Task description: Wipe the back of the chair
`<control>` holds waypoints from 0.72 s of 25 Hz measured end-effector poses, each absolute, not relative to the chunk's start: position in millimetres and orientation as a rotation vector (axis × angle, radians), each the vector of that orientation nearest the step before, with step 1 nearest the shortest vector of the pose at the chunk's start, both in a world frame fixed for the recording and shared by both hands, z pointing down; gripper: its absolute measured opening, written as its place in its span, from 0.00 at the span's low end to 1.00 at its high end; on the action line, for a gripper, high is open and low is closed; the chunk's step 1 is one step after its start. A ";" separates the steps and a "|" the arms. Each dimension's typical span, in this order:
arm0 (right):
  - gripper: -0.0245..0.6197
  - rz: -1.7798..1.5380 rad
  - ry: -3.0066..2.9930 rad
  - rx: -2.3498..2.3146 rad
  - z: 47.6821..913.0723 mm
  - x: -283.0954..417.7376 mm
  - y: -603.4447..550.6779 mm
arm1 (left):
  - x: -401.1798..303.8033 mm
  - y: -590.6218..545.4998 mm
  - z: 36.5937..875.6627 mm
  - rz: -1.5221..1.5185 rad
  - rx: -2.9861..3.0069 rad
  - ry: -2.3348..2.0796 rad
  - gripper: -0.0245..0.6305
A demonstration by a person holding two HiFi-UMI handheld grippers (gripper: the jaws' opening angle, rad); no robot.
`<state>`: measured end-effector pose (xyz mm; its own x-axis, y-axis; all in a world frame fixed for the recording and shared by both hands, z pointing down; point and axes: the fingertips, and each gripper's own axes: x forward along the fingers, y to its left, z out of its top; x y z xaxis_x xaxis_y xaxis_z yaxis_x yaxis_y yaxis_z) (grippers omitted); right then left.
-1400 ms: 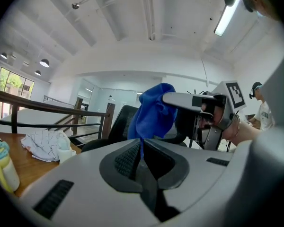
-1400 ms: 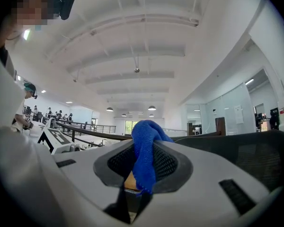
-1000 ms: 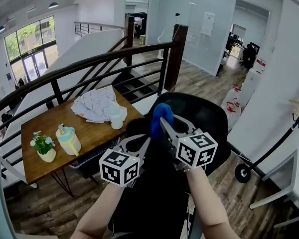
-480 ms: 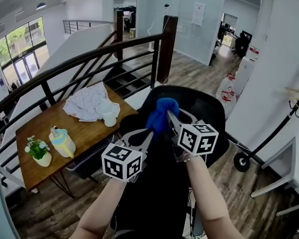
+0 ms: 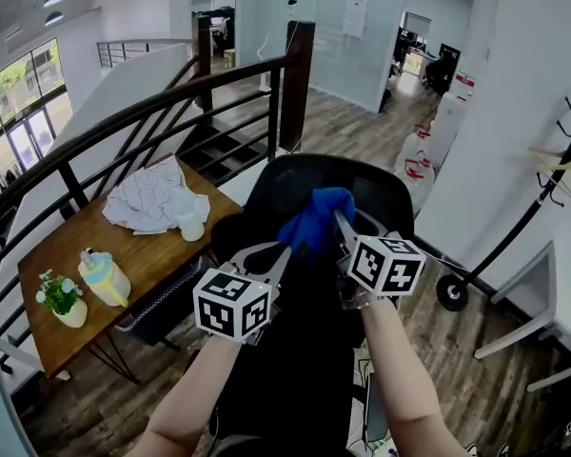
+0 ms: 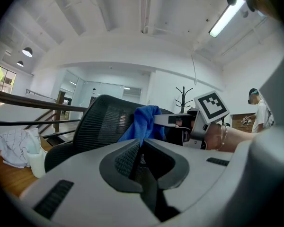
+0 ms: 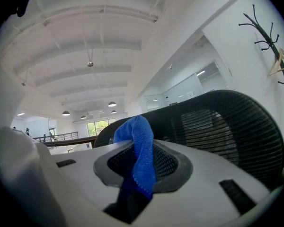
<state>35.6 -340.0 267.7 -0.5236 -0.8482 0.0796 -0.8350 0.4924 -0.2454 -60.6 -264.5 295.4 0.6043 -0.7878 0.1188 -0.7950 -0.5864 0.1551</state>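
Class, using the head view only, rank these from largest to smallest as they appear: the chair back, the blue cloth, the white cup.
1. chair back
2. blue cloth, which sits nearer the camera than the cup
3. white cup

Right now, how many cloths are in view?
2. A blue cloth is clamped in the right gripper's jaws by the chair back; a pale crumpled cloth lies on the wooden table at the left. Others may be hidden.

The person's forearms (image 5: 200, 388) hide the black mesh chair's (image 5: 362, 184) seat and base. The blue cloth's (image 7: 132, 129) tail disappears between the right gripper's (image 7: 139, 155) jaws. The coat stand (image 5: 533, 212) is cut off by the right edge.
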 end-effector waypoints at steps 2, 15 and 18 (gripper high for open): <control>0.20 -0.394 2.639 -1.543 270.2 47.9 -336.5 | -51.7 -263.7 296.5 0.057 2.646 -1.292 0.09; 0.20 -0.326 2.492 -1.741 277.0 119.7 -314.2 | -1.6 -250.9 304.1 0.064 2.709 -1.138 0.09; 0.20 -0.320 2.479 -1.773 280.1 135.2 -306.1 | 6.2 -248.8 304.5 0.055 2.711 -1.119 0.09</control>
